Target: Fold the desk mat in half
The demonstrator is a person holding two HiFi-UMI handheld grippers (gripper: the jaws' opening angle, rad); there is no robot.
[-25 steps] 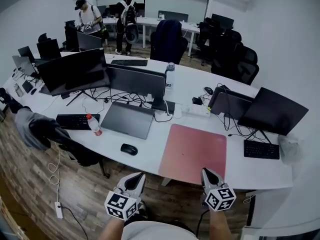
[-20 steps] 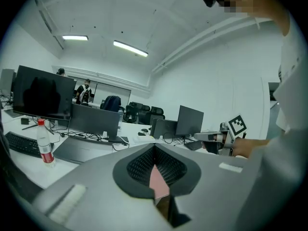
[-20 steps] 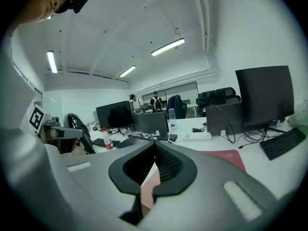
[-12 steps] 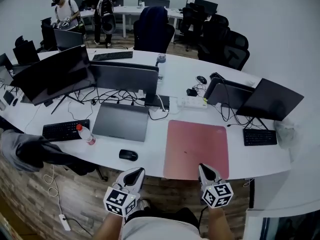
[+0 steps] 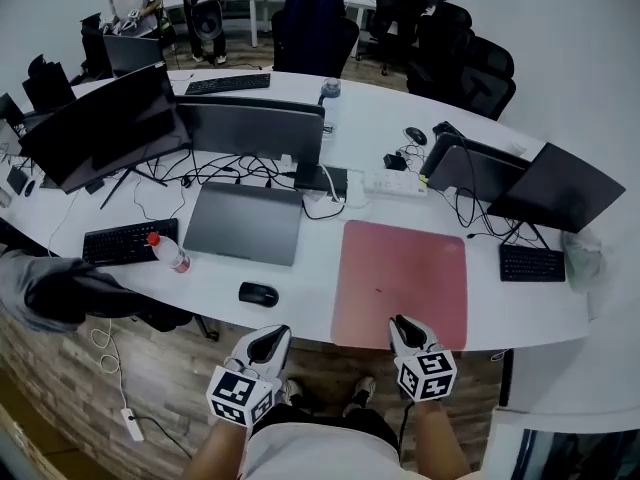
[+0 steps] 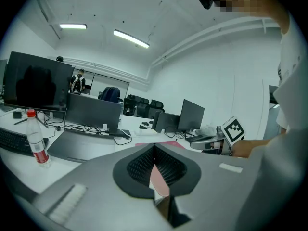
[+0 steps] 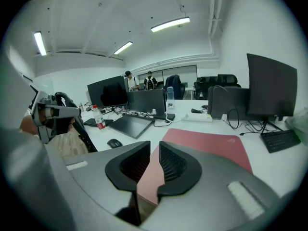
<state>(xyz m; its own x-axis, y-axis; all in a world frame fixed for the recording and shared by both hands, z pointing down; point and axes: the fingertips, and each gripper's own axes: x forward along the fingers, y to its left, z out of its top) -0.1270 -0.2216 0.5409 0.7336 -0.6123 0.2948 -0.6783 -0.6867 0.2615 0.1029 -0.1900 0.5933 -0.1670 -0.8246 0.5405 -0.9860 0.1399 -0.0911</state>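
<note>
The pink desk mat (image 5: 400,278) lies flat on the white desk (image 5: 300,298), its near side along the desk's front edge. My right gripper (image 5: 403,326) sits over that near edge, right of its middle. Its jaws have just been opening and stand a narrow gap apart (image 7: 154,144); the mat (image 7: 211,146) shows through the gap, with nothing pressed between the pads. My left gripper (image 5: 270,340) hangs off the desk's front edge, left of the mat. In the left gripper view its tips (image 6: 154,147) meet, holding nothing.
A black mouse (image 5: 258,294) lies left of the mat, with a closed laptop (image 5: 243,223), a water bottle (image 5: 167,252) and a keyboard (image 5: 125,240) further left. Monitors, cables and a power strip (image 5: 395,183) stand behind the mat. A small keyboard (image 5: 532,263) lies right of it.
Both grippers have come forward to the desk's front edge. The right one now sits over the mat's near edge.
</note>
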